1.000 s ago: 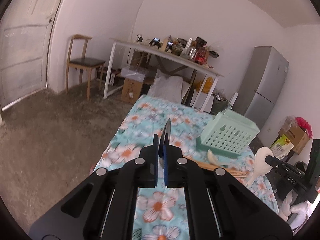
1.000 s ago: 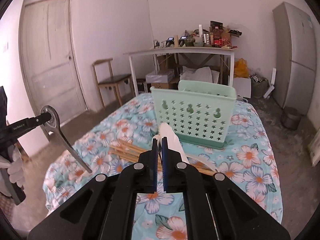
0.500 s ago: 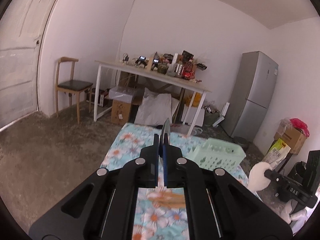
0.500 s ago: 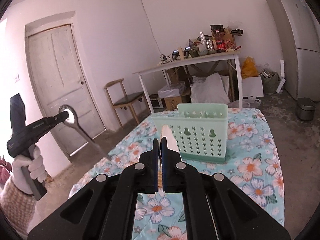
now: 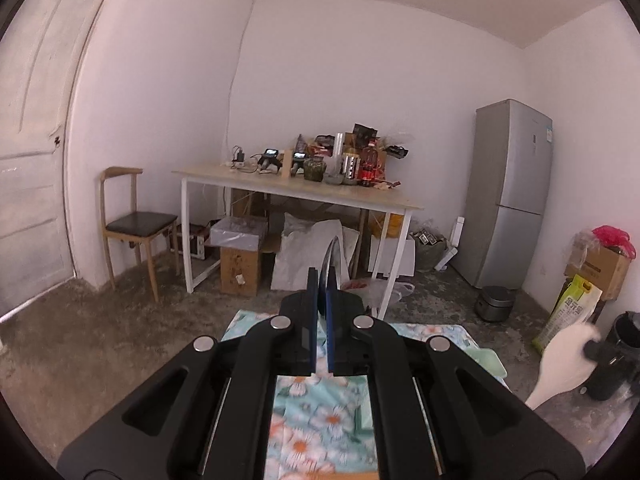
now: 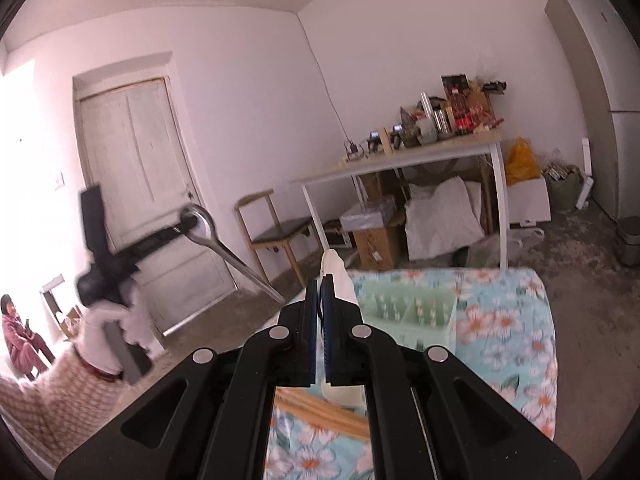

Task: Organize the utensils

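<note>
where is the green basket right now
In the right wrist view the green basket stands on the flowered cloth, just right of the right claw and the white spoon it grips.

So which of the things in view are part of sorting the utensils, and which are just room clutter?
Part of the job:
- metal spoon, clamped in the left gripper
- white rice paddle, clamped in the right gripper
- green caddy on the floral cloth
- wooden chopsticks lying on the cloth

Just lying about:
- cluttered white table
- chair
- fridge
- boxes
</note>
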A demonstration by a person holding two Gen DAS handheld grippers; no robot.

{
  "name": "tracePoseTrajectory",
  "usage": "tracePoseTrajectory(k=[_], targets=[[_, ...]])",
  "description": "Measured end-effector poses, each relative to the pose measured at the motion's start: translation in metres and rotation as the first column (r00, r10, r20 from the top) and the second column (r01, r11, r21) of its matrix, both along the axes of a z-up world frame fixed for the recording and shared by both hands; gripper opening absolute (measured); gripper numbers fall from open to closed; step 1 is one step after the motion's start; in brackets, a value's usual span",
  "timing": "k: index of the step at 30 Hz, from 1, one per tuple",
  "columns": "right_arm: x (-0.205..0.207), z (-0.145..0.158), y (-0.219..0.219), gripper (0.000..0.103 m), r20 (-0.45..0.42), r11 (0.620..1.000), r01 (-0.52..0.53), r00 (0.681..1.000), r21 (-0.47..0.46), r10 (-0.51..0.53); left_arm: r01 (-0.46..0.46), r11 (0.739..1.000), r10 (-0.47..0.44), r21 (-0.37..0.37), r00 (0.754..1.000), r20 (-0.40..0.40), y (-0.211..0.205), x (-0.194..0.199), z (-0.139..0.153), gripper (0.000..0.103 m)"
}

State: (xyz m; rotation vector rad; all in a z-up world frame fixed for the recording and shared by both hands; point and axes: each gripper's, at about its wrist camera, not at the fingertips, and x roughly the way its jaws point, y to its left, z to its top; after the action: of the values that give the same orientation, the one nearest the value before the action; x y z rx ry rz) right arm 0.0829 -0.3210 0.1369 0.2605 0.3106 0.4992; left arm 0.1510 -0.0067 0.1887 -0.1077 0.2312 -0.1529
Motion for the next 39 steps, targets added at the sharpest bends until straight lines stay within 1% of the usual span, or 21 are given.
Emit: tracePoseTrajectory(k=[4,7,8,13,16,20,22,25,28,29,30,31,34,37,39], targets=[[0.011,0.022,-0.013,0.003,0.048,0.999,-0.014,0.999,0.044,0.012,0.008,0.998,-0.008,0.059,1.0,0.015,-0.025,0.029,0.002,0.003],[0.02,0.032,-0.017,0.003,0.072,0.997,-0.028,0.997,0.069,0.023,0.012,0.994,-0.014,0.11,1.0,0.016,-0.044,0.052,-0.006,0.003],[0.024,0.036,-0.019,0.003,0.084,0.996,-0.033,0.996,0.077,0.027,0.014,0.99,-0.016,0.141,1.0,0.012,-0.053,0.062,-0.012,0.003],[0.041,0.045,-0.021,0.003,0.109,0.995,-0.038,0.994,0.088,0.028,0.039,0.972,-0.031,0.23,0.999,-0.038,-0.083,0.093,-0.042,0.003],[0.056,0.045,-0.021,0.003,0.111,0.994,-0.045,0.993,0.097,0.035,0.053,0.967,-0.034,0.25,0.996,-0.077,-0.088,0.103,-0.06,0.003],[0.073,0.039,-0.021,0.003,0.092,0.992,-0.058,0.995,0.115,0.048,0.083,0.967,-0.055,0.24,0.991,-0.12,-0.088,0.111,-0.079,0.003],[0.082,0.035,-0.02,0.003,0.079,0.991,-0.059,0.996,0.119,0.05,0.095,0.969,-0.065,0.228,0.988,-0.137,-0.086,0.111,-0.087,0.003],[0.094,0.024,-0.018,0.003,0.052,0.991,-0.056,0.997,0.124,0.05,0.117,0.976,-0.085,0.182,0.981,-0.175,-0.08,0.118,-0.098,0.003],[0.106,0.016,-0.017,0.003,0.025,0.991,-0.052,0.998,0.122,0.049,0.153,0.984,-0.133,0.086,0.97,-0.205,-0.067,0.123,-0.104,0.004],[0.112,0.011,-0.016,0.003,0.011,0.992,-0.05,0.999,0.119,0.049,0.171,0.985,-0.159,0.04,0.966,-0.206,-0.061,0.123,-0.105,0.006],[0.115,0.007,-0.014,0.003,0.002,0.993,-0.045,0.999,0.112,0.046,0.19,0.982,-0.188,-0.01,0.961,-0.202,-0.054,0.122,-0.105,0.015],[0.12,0.003,-0.013,0.003,-0.009,0.993,-0.041,0.999,0.107,0.042,0.197,0.979,-0.202,-0.048,0.961,-0.19,-0.048,0.121,-0.104,0.027],[0.129,-0.007,-0.012,0.003,-0.037,0.995,-0.031,0.999,0.097,0.035,0.194,0.973,-0.211,-0.121,0.967,-0.145,-0.031,0.114,-0.1,0.034],[0.135,-0.016,-0.01,0.003,-0.056,0.997,-0.015,0.998,0.076,0.02,0.188,0.97,-0.207,-0.154,0.971,-0.119,-0.017,0.103,-0.096,0.04],[0.137,-0.02,-0.008,0.003,-0.067,0.998,-0.004,0.998,0.057,0.008,0.182,0.969,-0.203,-0.168,0.973,-0.113,-0.007,0.094,-0.096,0.041]])
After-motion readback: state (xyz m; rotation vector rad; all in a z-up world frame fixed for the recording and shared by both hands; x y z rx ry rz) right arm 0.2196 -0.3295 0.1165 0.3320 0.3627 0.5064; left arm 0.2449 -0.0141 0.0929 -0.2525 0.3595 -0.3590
